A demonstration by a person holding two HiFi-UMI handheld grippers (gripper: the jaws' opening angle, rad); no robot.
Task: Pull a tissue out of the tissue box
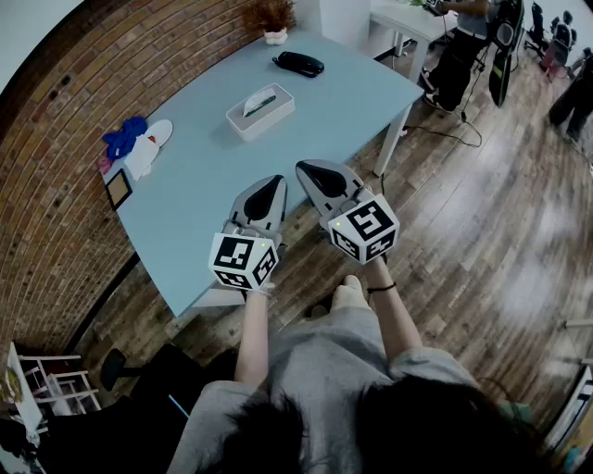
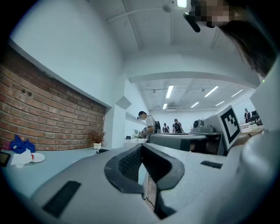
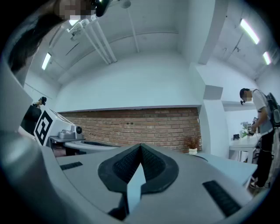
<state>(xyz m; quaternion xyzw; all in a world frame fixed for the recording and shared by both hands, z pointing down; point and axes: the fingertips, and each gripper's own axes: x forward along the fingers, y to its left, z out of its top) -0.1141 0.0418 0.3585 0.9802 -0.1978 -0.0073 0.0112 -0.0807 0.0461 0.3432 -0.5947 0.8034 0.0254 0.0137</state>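
Note:
The white tissue box lies on the light blue table, a tissue showing in its top slot. Both grippers hover level at the table's near edge, well short of the box. My left gripper has its jaws together with nothing between them, and its gripper view shows the tips meeting. Beside it, my right gripper is likewise shut and empty. The box is hidden behind the jaws in both gripper views.
A black object and a small potted plant sit at the table's far end. A blue cloth with white items and a small frame lie along the brick wall. People stand by desks at the back right.

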